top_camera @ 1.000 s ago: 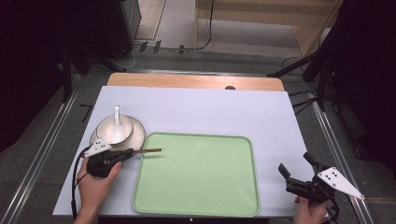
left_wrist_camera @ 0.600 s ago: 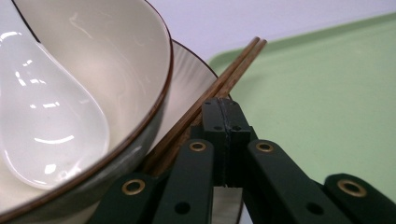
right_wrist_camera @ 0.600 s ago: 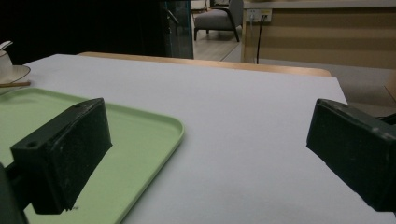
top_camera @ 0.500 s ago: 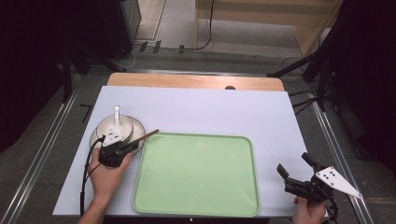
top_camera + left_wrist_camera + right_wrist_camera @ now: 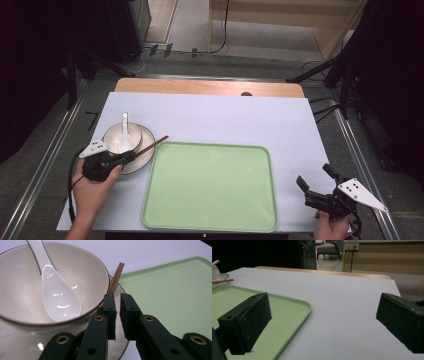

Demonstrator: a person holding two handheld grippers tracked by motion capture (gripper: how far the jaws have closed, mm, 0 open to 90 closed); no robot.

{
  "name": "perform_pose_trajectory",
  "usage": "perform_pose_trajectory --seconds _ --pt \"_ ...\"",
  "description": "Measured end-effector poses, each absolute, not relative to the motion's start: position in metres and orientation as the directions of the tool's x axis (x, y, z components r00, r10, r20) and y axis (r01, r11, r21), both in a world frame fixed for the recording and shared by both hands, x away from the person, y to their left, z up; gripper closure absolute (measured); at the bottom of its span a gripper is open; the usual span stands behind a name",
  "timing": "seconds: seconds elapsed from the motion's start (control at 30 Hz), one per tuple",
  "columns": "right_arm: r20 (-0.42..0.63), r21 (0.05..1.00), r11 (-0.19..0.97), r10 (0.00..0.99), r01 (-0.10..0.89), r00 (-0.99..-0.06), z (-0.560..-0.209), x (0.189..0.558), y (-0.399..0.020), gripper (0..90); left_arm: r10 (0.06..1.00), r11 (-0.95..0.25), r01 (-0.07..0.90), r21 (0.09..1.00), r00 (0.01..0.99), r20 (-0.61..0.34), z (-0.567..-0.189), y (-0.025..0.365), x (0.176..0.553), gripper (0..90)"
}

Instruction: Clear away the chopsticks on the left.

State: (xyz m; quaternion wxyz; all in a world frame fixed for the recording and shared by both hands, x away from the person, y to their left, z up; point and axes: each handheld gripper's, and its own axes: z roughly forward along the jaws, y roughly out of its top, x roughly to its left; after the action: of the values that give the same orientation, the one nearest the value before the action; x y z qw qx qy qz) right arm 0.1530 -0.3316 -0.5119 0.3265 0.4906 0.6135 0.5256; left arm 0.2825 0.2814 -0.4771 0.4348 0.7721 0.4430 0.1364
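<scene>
A pair of brown chopsticks (image 5: 152, 145) (image 5: 115, 277) lies slanted across the rim of a white plate (image 5: 146, 150) (image 5: 22, 340), tips toward the green tray (image 5: 210, 185). On the plate stands a cream bowl (image 5: 116, 139) (image 5: 20, 290) with a white spoon (image 5: 125, 131) (image 5: 60, 297) in it. My left gripper (image 5: 129, 156) (image 5: 117, 315) sits at the chopsticks' near end. Its jaws have just been opening; a narrow gap shows between them with nothing in it. My right gripper (image 5: 314, 176) (image 5: 322, 315) hovers open, with nothing in it, at the table's front right.
The green tray (image 5: 287, 307) lies bare in the middle of the white table cover (image 5: 225, 120). A wooden table edge (image 5: 210, 86) runs along the far side. Dark stands and cables are on the floor beyond.
The left gripper carried the chopsticks from beside the tray's left edge up and back onto the plate. The chopsticks turned from level to slanting up-right and now rest on the rim. The right gripper stayed put.
</scene>
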Motion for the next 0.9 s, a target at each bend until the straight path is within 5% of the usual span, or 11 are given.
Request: perform_pose_trajectory --seconds 0.9 --pt "0.115 0.963 -0.031 0.944 0.266 -0.308 -0.512 0.154 -0.331 0.0 0.791 -0.384 0.579 0.72 0.608 -0.067 -0.483 0.304 0.277 80.0"
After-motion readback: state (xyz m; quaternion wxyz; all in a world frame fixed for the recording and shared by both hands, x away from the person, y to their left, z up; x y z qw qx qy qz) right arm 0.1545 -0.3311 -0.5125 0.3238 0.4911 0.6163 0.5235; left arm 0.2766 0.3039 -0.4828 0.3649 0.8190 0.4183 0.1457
